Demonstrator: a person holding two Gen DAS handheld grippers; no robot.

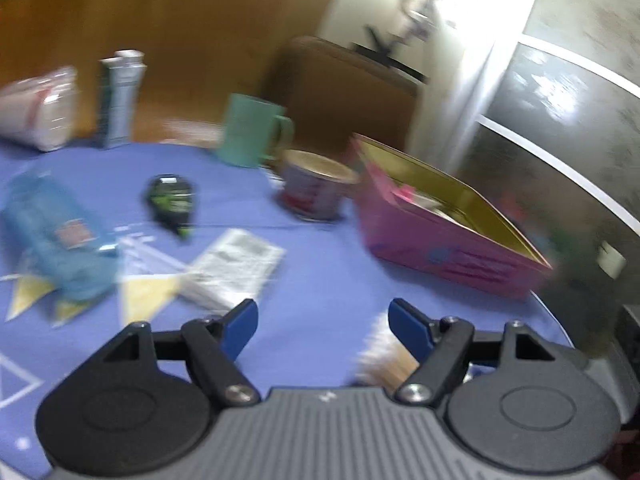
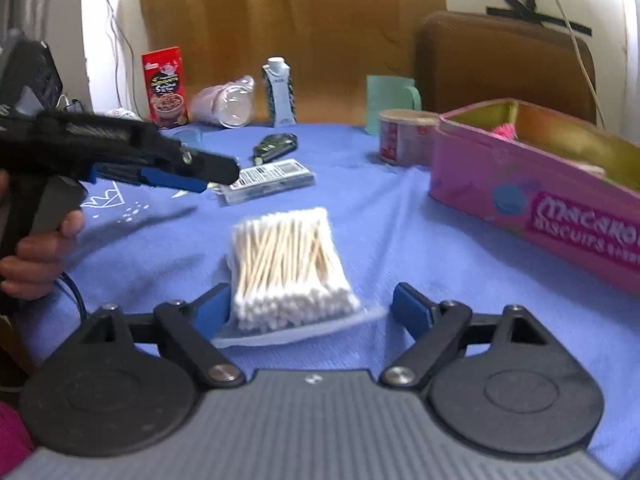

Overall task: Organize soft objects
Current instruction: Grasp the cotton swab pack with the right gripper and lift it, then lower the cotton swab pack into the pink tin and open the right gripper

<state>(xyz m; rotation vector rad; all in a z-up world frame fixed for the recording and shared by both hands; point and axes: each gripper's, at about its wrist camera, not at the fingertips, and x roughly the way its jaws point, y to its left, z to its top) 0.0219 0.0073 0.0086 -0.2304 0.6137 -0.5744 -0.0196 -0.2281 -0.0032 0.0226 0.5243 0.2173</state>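
Note:
A clear bag of cotton swabs (image 2: 288, 268) lies flat on the blue tablecloth (image 2: 400, 216). My right gripper (image 2: 312, 312) stands open around its near end; the left pad is close to the bag's edge and the right pad is apart from it. In the left wrist view a blurred corner of the cotton swabs (image 1: 384, 356) shows beside the right finger of my left gripper (image 1: 324, 328), which is open with nothing between its pads. From the right wrist view, the left gripper (image 2: 200, 176) hovers over the table's left side, held by a hand (image 2: 40, 248).
An open pink biscuit tin (image 2: 540, 184) stands on the right with a pink fluffy thing (image 2: 506, 130) inside. Behind it are a can (image 2: 404, 136) and a green mug (image 2: 392, 100). A barcoded packet (image 2: 268, 176), carton (image 2: 278, 96), cereal box (image 2: 166, 88) and blue package (image 1: 56, 240) are farther off.

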